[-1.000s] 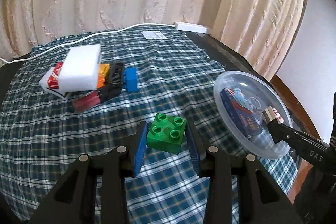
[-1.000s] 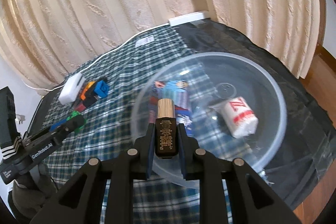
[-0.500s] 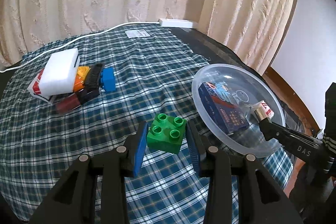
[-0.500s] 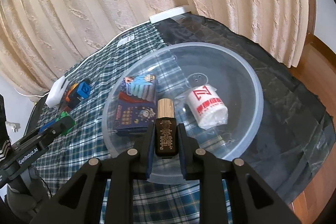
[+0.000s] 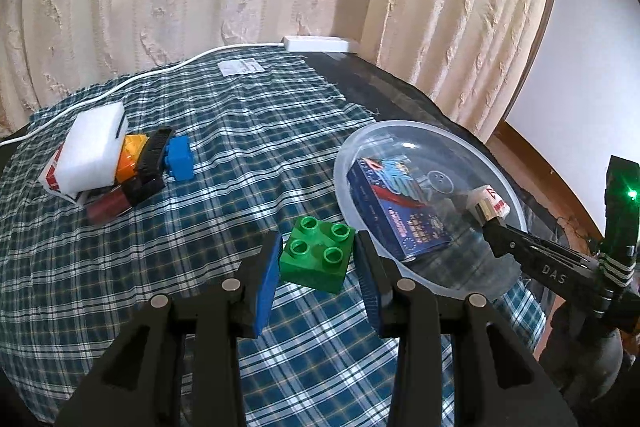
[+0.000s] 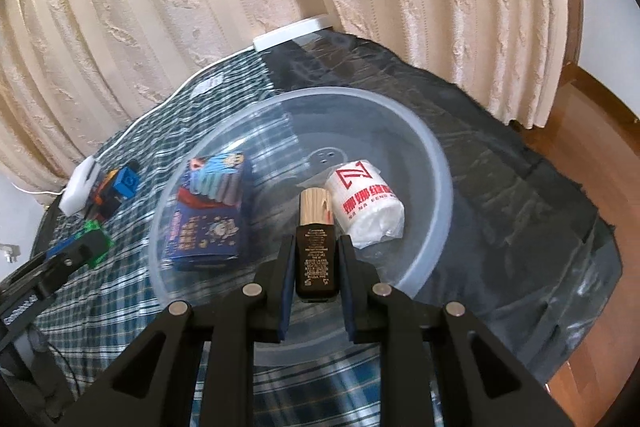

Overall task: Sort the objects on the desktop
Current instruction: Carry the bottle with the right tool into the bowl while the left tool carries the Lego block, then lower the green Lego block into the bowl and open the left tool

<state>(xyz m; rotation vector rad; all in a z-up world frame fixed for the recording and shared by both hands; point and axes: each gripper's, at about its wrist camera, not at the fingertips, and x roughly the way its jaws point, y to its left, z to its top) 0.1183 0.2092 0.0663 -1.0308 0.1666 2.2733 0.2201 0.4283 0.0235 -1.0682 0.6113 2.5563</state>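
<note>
My left gripper (image 5: pixel 316 259) is shut on a green toy brick (image 5: pixel 318 254) and holds it above the checked cloth, just left of the clear plastic bowl (image 5: pixel 496 171). My right gripper (image 6: pixel 315 247) is shut on a dark bottle with a wooden cap (image 6: pixel 315 243), held low inside the bowl (image 6: pixel 436 155). In the bowl lie a blue box (image 6: pixel 212 215) and a white wrapped roll with red print (image 6: pixel 364 203). The right gripper also shows in the left wrist view (image 5: pixel 490 217), and the green brick in the right wrist view (image 6: pixel 94 233).
A pile at the far left holds a white foam block (image 5: pixel 94 143), a blue brick (image 5: pixel 180 159), an orange piece (image 5: pixel 130 157), a black comb (image 5: pixel 154 155) and a dark red item (image 5: pixel 108 207). A white power strip (image 5: pixel 320 44) and cable lie by the curtain.
My right gripper has carried the bottle farther over and down into the bowl, close to the white roll. My left gripper has moved right toward the bowl with the green brick.
</note>
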